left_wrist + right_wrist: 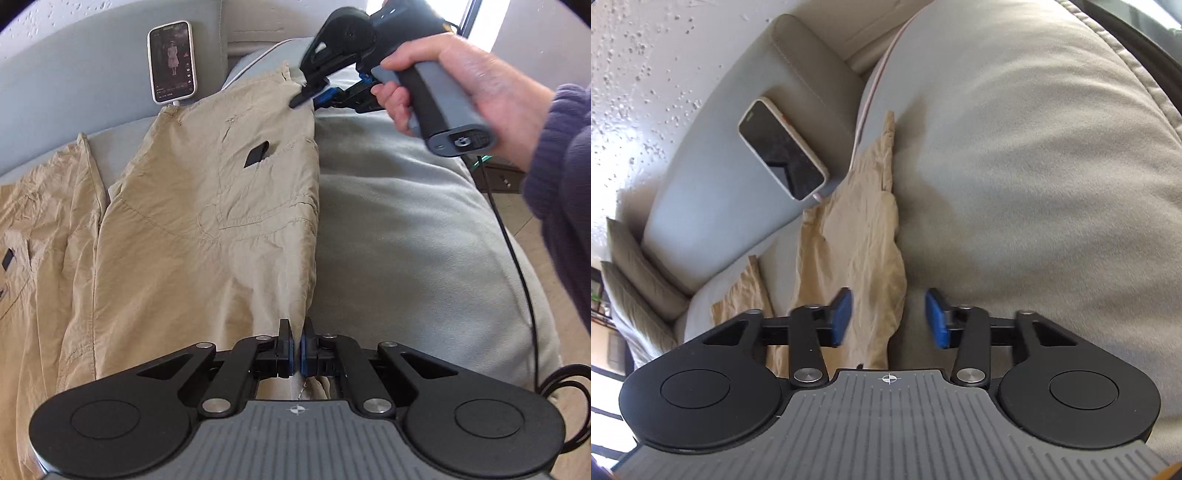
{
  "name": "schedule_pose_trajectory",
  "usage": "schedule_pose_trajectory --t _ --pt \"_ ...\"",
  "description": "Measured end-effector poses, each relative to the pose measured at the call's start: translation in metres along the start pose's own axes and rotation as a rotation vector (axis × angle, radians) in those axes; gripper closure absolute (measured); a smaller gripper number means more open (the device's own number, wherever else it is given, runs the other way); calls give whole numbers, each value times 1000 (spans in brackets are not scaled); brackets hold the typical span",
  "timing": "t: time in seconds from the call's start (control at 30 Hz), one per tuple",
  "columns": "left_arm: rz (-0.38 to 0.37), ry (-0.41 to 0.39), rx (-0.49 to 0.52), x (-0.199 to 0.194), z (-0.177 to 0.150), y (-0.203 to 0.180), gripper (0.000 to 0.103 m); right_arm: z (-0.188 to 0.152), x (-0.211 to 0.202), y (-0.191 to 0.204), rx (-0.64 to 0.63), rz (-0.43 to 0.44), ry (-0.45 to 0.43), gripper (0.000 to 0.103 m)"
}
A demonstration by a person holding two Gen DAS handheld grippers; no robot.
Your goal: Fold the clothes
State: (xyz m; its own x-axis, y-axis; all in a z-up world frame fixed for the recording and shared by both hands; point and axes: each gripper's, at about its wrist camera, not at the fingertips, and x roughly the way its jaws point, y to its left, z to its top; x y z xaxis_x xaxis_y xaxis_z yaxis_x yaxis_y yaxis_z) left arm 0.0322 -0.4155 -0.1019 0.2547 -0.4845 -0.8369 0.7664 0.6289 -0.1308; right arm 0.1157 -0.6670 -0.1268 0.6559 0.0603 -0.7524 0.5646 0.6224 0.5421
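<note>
We see a grey sofa (pixel 399 221) filling most of both views, its cushion soft and slightly dented, with a textured white wall (pixel 639 74) behind the backrest. A strip of wood-toned floor (pixel 517 206) shows past the cushion's edge in the left wrist view only.

Across the seat lie the khaki trousers (pixel 207 206), their long axis running from our left gripper away toward the backrest. The waist end, with a dark pocket slit, points to the back of the sofa. A second stretch of the same khaki cloth lies flat to the left.

Our left gripper (pixel 295 347) has its fingers pressed narrow on the near edge of the trousers, the cloth pinched between the blue pads. Our right gripper (pixel 888 317) has its fingers standing wide, straddling the cloth's edge without touching it. From the left wrist view we see the right hand (pixel 461 85) on the handle, and the tips at the far corner of the trousers.

A phone (pixel 171 61) leans on the backrest: its screen is lit in the left wrist view, dark and glaring in the right. A white cable (pixel 858 122) runs from it.
</note>
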Motion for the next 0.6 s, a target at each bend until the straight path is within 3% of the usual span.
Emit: schedule_pose_trajectory --t 0.03,0.13,0.27,0.43,0.6 --pt "-20 2 -9 -2 1 4 100 2 2 3 -3 -27 -15 97" --pt "-91 1 -50 -9 1 28 101 2 -1 19 -38 -71 -68 100" --pt "-178 -24 -102 -30 -4 76 101 -4 -16 67 -187 -157 -147 101" --pt "-299 -56 -228 -67 -14 157 102 -14 -30 148 -310 -104 -185 101" --pt "-331 -80 -409 -98 -50 244 102 -46 -4 240 -450 -51 -148 101"
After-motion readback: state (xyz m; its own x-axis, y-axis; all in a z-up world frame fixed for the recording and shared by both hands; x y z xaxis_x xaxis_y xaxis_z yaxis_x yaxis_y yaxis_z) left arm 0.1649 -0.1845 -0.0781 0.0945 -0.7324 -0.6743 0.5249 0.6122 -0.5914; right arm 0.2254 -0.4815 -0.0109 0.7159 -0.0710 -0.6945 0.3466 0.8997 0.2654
